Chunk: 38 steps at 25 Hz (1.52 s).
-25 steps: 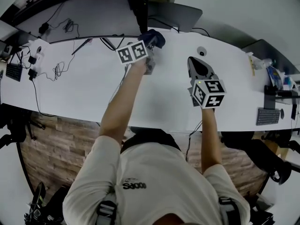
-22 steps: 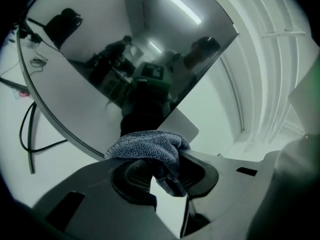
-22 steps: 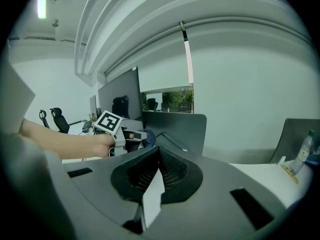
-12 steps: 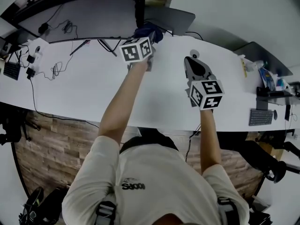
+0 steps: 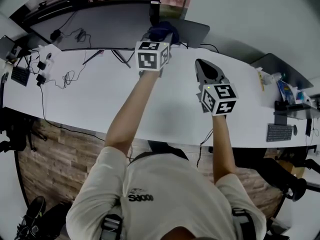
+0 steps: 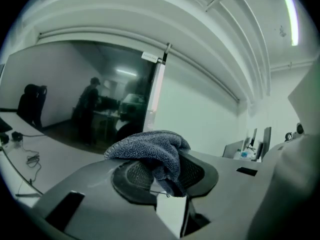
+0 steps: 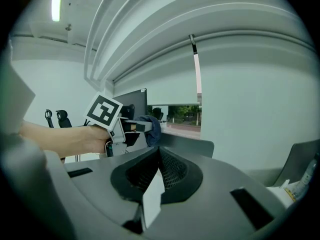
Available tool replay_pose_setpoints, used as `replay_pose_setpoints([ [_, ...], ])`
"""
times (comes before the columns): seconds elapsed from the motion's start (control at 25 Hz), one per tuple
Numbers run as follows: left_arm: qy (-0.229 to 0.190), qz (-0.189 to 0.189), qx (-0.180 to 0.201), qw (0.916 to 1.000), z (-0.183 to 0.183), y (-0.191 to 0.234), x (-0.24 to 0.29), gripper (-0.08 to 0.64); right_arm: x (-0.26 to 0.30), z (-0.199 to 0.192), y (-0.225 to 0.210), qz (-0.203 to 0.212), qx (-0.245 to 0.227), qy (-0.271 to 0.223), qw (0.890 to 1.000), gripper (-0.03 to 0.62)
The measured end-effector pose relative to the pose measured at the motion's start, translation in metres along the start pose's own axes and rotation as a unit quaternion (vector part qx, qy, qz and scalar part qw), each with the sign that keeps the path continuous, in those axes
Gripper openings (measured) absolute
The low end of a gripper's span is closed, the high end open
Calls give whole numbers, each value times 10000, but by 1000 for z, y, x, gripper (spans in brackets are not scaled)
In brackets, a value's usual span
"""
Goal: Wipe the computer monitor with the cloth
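Since the wipe has not yet begun, I read this as the approach step. Reading the head view from the left, loose black cables (image 5: 62, 76) lie on the white desk top (image 5: 90, 99) at 10 o'clock, clear of the work. The wide dark flat-panel computer monitor (image 5: 100, 21) stands along the far desk edge at 11 o'clock, its screen facing me.

At 12 o'clock the left gripper (image 5: 160, 43) is raised off the desk at the monitor's right end. Its jaws pinch the dark blue-grey terry cloth (image 6: 150, 149), which bunches over and ahead of the tips. I judge this placement deliberate: fabric leads, so the hard jaws should stay off the glass. The left gripper view shows the screen at 9 o'clock of the cloth; I cannot tell whether the two touch.

At 1 o'clock the right gripper (image 7: 159, 151) hovers above the desk, jaws pressed together on nothing. It sits well apart from the monitor, presumably parked to leave the sweep path free.
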<state>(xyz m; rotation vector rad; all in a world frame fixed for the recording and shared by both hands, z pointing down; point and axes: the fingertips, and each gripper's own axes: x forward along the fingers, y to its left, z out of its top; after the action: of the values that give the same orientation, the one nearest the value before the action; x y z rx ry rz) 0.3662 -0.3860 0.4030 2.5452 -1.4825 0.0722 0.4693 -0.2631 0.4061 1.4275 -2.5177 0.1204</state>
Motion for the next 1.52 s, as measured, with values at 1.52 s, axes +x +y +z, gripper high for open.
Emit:
replay_pose_setpoints([
  [1.52,-532,1329,1854,9722,78,-4,-290,117,-91,96,87,1133,-455,-1059,9869,0],
])
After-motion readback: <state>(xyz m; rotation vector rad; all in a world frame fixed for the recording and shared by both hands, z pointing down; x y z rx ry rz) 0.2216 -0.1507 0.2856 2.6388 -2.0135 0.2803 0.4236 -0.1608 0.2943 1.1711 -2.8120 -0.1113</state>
